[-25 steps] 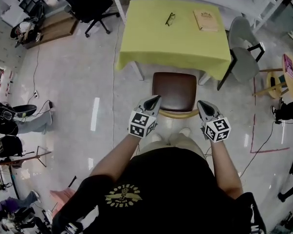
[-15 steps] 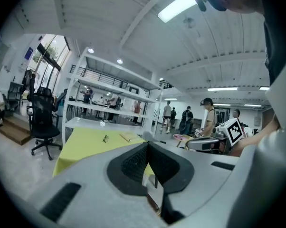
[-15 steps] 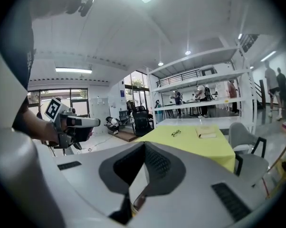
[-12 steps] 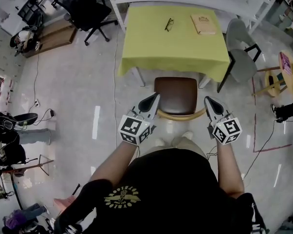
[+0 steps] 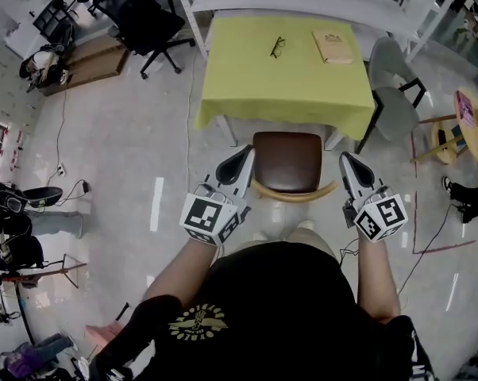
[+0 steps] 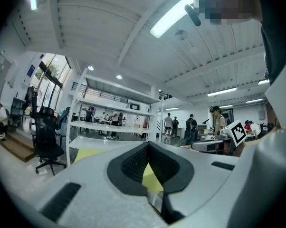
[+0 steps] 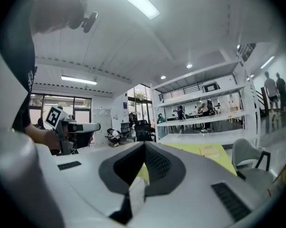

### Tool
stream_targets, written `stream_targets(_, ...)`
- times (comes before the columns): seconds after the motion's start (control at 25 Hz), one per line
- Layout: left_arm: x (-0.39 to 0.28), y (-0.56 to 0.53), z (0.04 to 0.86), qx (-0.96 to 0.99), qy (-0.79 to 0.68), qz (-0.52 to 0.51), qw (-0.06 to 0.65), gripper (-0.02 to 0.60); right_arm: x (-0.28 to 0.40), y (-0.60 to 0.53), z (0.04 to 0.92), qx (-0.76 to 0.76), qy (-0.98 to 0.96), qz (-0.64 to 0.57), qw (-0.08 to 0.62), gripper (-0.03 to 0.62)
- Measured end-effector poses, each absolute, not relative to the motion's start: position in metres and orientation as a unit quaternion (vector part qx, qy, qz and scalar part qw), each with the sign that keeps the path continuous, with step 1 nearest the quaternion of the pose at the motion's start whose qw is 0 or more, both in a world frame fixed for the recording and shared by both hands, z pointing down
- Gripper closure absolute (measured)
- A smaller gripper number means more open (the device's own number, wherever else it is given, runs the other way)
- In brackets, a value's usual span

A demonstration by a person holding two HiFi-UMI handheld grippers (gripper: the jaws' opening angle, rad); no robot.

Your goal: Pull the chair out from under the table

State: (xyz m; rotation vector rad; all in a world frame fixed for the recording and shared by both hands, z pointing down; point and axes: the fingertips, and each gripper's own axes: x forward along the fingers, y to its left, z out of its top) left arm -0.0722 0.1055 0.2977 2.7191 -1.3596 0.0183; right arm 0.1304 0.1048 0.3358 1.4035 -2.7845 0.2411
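Both grippers had risen toward the camera. In the head view, the left gripper [image 5: 244,152] and right gripper [image 5: 347,159] flanked the brown-seated wooden chair [image 5: 287,161] at centre frame, just below the yellow-clothed worktop [image 5: 283,78]. Left gripper view: jaws together, empty. Right gripper view: jaws likewise together, empty.

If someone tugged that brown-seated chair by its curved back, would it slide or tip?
It would probably slide, since the floor looks glossy and smooth. The chair seems stiff and fairly light, with a compact build and a thin, curved wooden backrest. A high pull on that backrest might rock it backward. Its legs are hidden, so its footing is unclear.
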Motion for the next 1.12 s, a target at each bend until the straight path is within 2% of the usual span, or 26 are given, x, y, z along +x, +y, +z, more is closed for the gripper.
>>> stream_targets(0.2,-0.073,0.103,0.281,0.886,-0.464,0.009,0.021,0.572,0.139,0.103,0.313,0.441,-0.896,0.048,0.011,0.585)
stream_targets(0.76,-0.048,0.057,0.302,0.865,-0.500,0.020,0.046,0.572,0.164,0.054,0.305,0.400,-0.916,0.022,0.032,0.585)
stream_targets(1.12,-0.014,0.026,0.293,0.855,-0.517,0.025,0.026,0.572,0.193,0.020,0.297,0.377,-0.925,0.047,0.000,0.585)
